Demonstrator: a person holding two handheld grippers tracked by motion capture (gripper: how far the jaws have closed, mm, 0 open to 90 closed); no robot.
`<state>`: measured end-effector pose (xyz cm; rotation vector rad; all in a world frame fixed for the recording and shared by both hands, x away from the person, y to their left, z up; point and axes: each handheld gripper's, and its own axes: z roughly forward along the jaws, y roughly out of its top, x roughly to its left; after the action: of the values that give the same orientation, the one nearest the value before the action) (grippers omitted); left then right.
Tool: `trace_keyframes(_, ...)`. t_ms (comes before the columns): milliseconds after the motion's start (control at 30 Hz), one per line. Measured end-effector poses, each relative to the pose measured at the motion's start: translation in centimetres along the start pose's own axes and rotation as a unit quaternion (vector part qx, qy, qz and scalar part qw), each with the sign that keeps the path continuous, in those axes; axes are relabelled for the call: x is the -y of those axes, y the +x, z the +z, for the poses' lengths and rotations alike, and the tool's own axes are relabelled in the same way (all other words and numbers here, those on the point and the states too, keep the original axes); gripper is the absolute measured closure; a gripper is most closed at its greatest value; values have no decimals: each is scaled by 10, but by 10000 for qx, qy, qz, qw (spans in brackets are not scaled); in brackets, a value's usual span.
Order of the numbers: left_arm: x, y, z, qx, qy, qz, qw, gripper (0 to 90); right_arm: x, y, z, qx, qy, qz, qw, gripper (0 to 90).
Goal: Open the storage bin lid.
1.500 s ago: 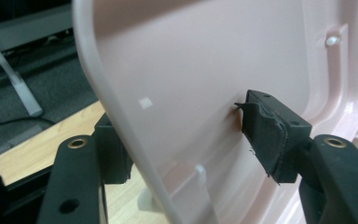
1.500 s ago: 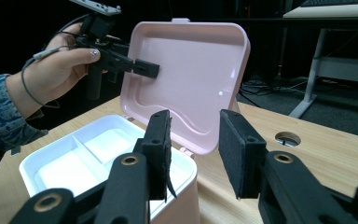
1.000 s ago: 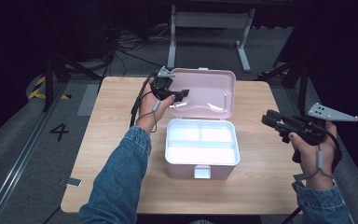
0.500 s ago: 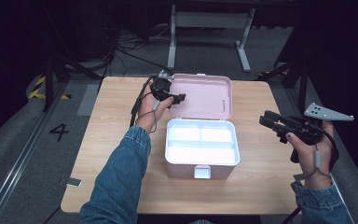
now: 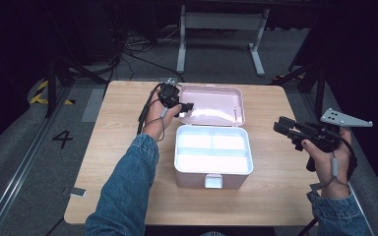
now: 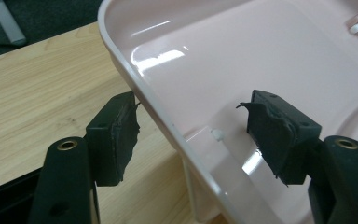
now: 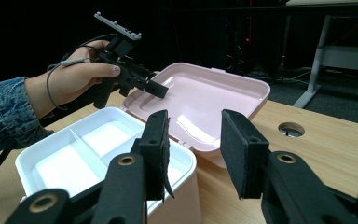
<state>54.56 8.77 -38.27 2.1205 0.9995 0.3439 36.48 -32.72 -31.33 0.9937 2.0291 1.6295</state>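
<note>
Left gripper (image 6: 191, 135) fingers straddle the open lid (image 5: 211, 104) edge, gapped, apparently not pinching yet. Right gripper (image 5: 281, 127) idles half-open beside the box (image 5: 213, 173), well apart.

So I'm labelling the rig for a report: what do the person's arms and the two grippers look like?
Both arms wear blue denim sleeves. The left gripper and right gripper are black, each with two blocky jaws tipped by worn black pads. The right one carries a grey three-cornered plate. Thin grey cords loop at the wrists.

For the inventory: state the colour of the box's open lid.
Pale pink lid, clearest in the right gripper view.
</note>
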Motion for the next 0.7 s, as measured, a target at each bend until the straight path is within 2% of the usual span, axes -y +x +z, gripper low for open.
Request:
trace_keyframes(33,0,0,0,-96,133,133,9998,418,0,0,0,-6,-2,18,10000,631)
trace_keyframes(67,2,-1,2,-129,238,149,9995,436,0,0,0,-11,2,22,10000,630)
trace_keyframes(133,3,-1,4,-112,246,122,9996,421,0,0,1,-12,8,29,10000,629)
trace_keyframes(233,6,1,6,-53,172,18,9998,420,0,0,1,-8,24,24,10000,628)
trace_keyframes(467,7,1,6,-45,166,27,9998,424,1,0,3,-10,48,33,10000,624)
trace_keyframes(567,5,0,5,-89,133,38,9999,397,2,-1,3,6,58,29,10000,619)
trace_keyframes(700,1,-5,-4,-60,-119,98,9999,381,2,-2,3,30,39,92,9999,615)
